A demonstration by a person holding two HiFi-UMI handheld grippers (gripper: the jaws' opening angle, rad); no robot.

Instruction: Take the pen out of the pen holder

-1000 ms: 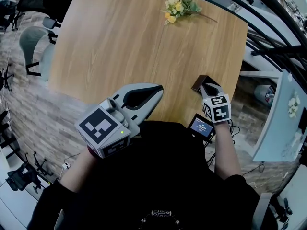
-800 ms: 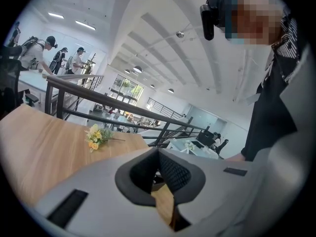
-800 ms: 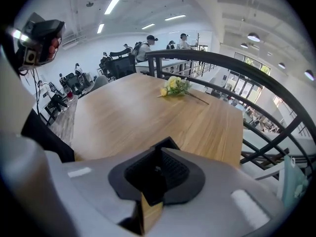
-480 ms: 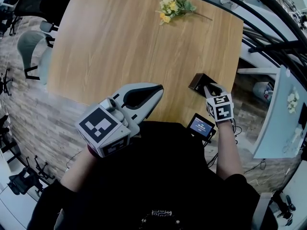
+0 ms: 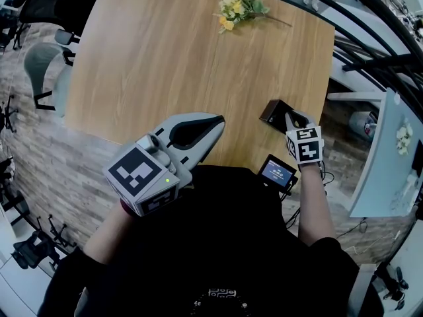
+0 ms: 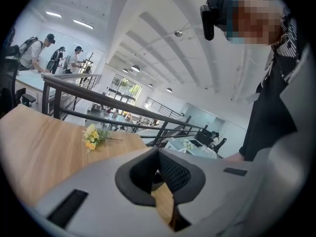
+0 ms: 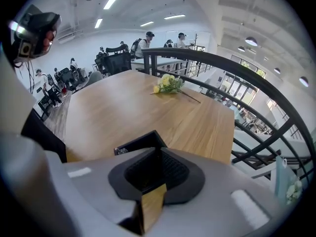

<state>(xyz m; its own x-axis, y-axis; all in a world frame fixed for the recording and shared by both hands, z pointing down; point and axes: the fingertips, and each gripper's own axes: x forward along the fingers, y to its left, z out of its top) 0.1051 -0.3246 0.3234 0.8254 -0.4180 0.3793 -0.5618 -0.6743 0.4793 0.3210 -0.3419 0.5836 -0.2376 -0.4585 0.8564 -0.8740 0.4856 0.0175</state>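
The pen holder (image 5: pixel 273 111), a small black open box, stands near the right edge of the wooden table (image 5: pixel 165 58). My right gripper (image 5: pixel 291 119) points down at the holder's right side. Its jaws are closing, with nothing visible between them. In the right gripper view the holder's black rim (image 7: pixel 138 143) shows just beyond the right gripper (image 7: pixel 158 152), with a small metal bit (image 7: pixel 120 151) at its left corner. No pen is clearly visible. My left gripper (image 5: pixel 219 119) hovers over the table's near edge, shut and empty; in its own view the left gripper (image 6: pixel 158 154) holds nothing.
A bunch of yellow flowers (image 5: pixel 239 6) lies at the far side of the table. A small device with a lit screen (image 5: pixel 277 172) sits off the near right edge. Grey chairs (image 5: pixel 46 65) stand to the left. A dark railing (image 7: pixel 237 93) runs past the table's right side.
My right gripper has shifted a little to the right beside the pen holder. The left gripper has stayed still.
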